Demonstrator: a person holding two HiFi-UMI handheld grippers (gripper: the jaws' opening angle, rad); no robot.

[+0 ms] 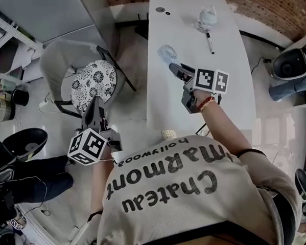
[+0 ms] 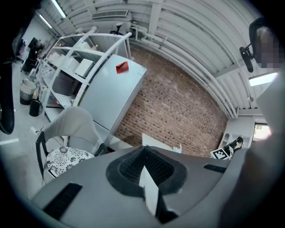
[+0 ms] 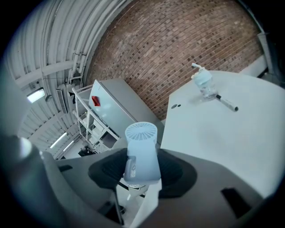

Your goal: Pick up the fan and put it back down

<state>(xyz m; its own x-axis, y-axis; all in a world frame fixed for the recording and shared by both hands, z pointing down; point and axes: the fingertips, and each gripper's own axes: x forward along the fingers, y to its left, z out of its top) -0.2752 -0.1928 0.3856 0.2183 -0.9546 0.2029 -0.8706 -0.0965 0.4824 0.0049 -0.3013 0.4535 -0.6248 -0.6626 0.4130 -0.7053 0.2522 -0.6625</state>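
Note:
A small light-blue fan [image 3: 141,151] with a round grille on top stands upright between the jaws of my right gripper [image 3: 142,173], which is shut on its body. In the head view the fan [image 1: 167,53] is held at the left edge of the white table [image 1: 207,91], just ahead of the right gripper [image 1: 177,68]. Whether its base touches the table is hidden. My left gripper [image 1: 95,106] hangs off the table at the left and points toward a chair. In its own view the left gripper [image 2: 144,171] has its jaws together with nothing between them.
A black pen [image 1: 209,42] and a small clear bottle [image 1: 206,18] lie at the table's far end, along with the pen [image 3: 227,103] in the right gripper view. A chair with a floral cushion [image 1: 93,81] stands left of the table. A white cabinet [image 2: 111,95] stands against the brick wall.

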